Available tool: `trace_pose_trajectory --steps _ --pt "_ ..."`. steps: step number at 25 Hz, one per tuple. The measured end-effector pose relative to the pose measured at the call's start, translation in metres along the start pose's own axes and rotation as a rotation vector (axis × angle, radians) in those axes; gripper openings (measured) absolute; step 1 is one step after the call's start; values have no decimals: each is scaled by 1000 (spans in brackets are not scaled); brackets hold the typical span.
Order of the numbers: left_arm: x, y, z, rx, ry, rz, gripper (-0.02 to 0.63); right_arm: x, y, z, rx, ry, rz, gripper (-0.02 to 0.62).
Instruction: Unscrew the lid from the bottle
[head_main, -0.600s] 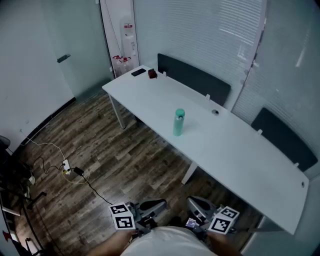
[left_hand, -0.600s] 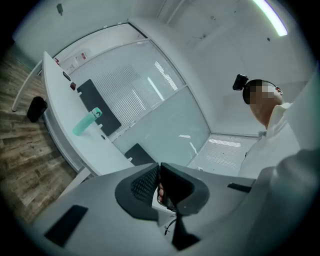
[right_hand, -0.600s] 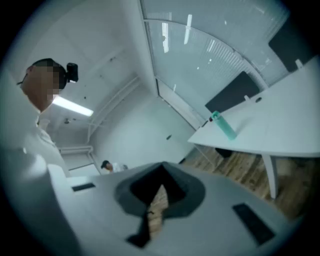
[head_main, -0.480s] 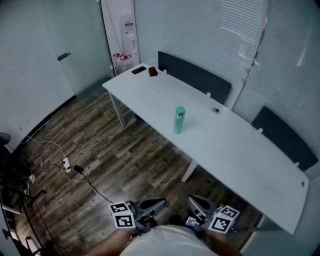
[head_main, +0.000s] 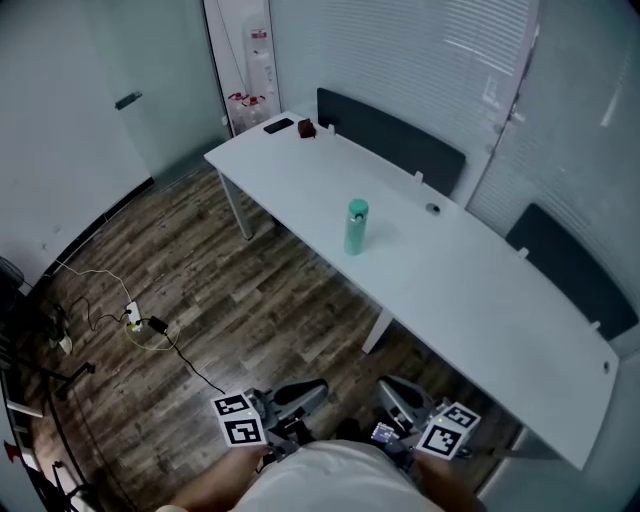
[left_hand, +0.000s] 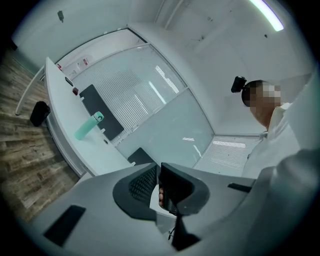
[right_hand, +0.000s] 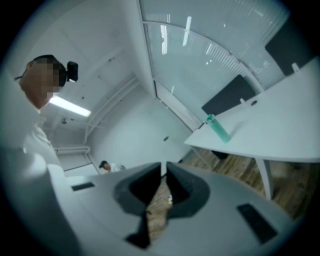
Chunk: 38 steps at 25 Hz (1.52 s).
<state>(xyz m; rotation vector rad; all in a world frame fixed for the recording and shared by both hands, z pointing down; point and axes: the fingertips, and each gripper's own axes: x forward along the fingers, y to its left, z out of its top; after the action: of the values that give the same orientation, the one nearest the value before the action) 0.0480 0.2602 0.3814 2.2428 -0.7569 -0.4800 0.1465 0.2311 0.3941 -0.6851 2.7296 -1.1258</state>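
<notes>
STANDING BACK FROM THE WORKTOP: We face a long white worktop (head_main: 450, 280) with both grippers held low against our body at the bottom of the head view, well apart from everything on it. The left gripper (head_main: 312, 388) has its jaws drawn together with nothing held. In its own view only a sliver of white cloth shows past the pads. The right gripper (head_main: 388, 388) is likewise closed and empty (a thin slit between its jaws gives a glimpse of the wood floor (head_main: 200, 290)). Each carries its marker cube on the outer side.

The teal bottle (head_main: 356, 232) stands upright near the middle of the worktop, closer to the near edge than to the far one, with its lid (head_main: 358, 208) on. Nothing touches it, and both gripper views show it small and distant beyond the jaws.

At the worktop's far left end lies a dark phone (head_main: 278, 126). Just beside it is a small red thing (head_main: 306, 128) that we cannot make out further. Two dark panels (head_main: 395, 145) rise along the far edge. On the floor to the left, a power strip (head_main: 133, 327) lies among loose cables near the wall.
</notes>
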Motion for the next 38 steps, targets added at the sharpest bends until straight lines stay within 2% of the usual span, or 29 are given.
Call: trace_pose_trajectory --steps 2,4,6,16,27,33,38 --pt "4 1 3 4 -9 10 35 -2 -5 4 2 -3 -6 33" --pt "10 2 2 9 -14 20 35 -5 -12 6 1 7 -13 98" --pt "14 2 0 14 -17 31 35 -10 -18 6 -7 18 -22 122" --pt "44 6 -8 53 -51 90 83 -28 -48 19 -55 60 -34 130" --pt "47 15 -11 73 -63 158 112 -20 -60 25 -105 107 -7 146" --pt "46 33 4 63 -67 143 112 6 -64 27 -111 126 -8 146" --pt "44 66 28 52 -59 119 112 41 -72 36 -130 120 -28 146"
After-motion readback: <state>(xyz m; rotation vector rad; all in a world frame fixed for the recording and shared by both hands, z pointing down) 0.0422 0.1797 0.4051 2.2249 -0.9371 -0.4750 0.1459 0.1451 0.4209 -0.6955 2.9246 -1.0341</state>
